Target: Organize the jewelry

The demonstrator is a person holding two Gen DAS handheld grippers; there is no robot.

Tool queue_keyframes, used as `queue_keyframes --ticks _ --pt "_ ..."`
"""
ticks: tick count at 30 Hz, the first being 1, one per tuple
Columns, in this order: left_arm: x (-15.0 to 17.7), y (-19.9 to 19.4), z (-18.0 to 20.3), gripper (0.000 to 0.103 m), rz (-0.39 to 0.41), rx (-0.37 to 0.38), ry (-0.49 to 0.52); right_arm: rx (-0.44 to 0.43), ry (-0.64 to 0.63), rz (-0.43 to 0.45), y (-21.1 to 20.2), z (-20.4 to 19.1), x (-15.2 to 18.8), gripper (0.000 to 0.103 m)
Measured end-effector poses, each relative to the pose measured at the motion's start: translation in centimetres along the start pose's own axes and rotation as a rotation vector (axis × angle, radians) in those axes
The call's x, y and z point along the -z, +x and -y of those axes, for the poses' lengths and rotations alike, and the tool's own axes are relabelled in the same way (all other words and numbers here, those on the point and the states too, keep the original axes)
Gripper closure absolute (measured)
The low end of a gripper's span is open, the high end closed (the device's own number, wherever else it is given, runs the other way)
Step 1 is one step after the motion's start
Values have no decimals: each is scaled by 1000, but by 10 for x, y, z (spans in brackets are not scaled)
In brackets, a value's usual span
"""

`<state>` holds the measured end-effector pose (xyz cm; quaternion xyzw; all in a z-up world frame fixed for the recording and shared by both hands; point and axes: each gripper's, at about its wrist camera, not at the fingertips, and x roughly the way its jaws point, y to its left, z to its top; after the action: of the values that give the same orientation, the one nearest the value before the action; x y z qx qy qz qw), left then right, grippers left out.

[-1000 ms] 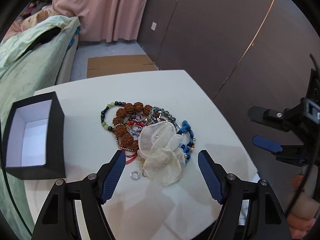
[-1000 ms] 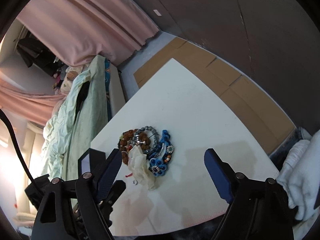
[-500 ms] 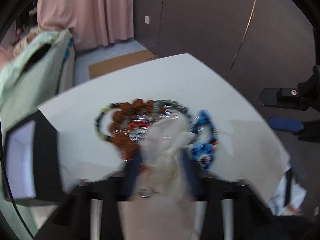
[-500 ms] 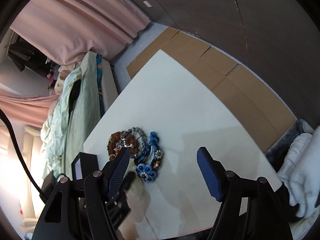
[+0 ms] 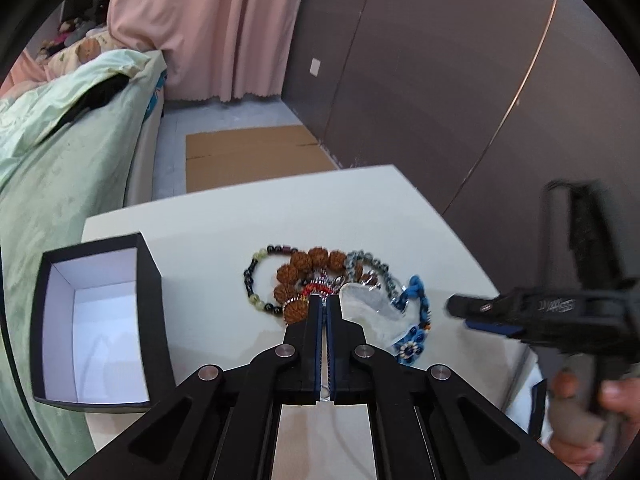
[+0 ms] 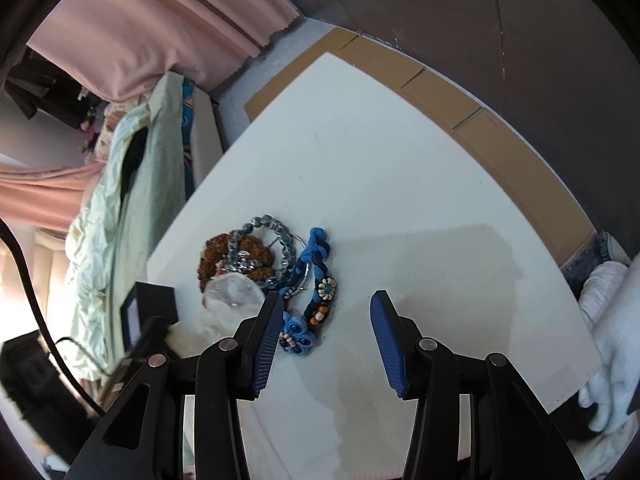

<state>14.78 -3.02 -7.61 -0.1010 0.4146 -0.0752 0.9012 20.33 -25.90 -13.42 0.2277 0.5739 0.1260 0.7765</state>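
Left gripper (image 5: 325, 303) is pinched shut on the floppy, featherlight sheer white organza pouch (image 5: 370, 309) mid-frame, right gripper (image 6: 324, 334) gapes open, so grab bunched fabric.

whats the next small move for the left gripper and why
Probably lift the sheer white organza pouch toward the open black box: the left gripper appears shut on its edge, and the box sits left of the pile, its white inside showing.
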Motion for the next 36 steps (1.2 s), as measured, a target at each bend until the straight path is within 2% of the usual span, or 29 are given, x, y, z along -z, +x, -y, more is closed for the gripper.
queue_keyframes --ticks 7,14,17,18,21,25,33,36 --pt "-12 -22 -7 102 63 27 -42 91 -52 -33 23 -12 -6 55" --pt "-20 -45 -22 102 121 30 -78 261 -210 19 29 -38 1 57" --pt "-22 -54 -26 102 146 26 -83 326 -282 20 31 -48 8 83" --pt "-23 -58 -28 102 154 26 -87 315 -285 10 31 -48 10 93" --pt "-23 -68 -33 102 181 19 -100 220 -228 12 18 -39 12 93" --pt "-22 -85 -46 102 225 8 -119 100 -200 99 -15 -37 15 93" --pt "-24 -113 -69 102 294 -12 -160 -47 -195 209 -54 -46 15 93" --pt "-24 -117 -79 102 302 -19 -184 -79 -207 233 -52 -62 11 93"
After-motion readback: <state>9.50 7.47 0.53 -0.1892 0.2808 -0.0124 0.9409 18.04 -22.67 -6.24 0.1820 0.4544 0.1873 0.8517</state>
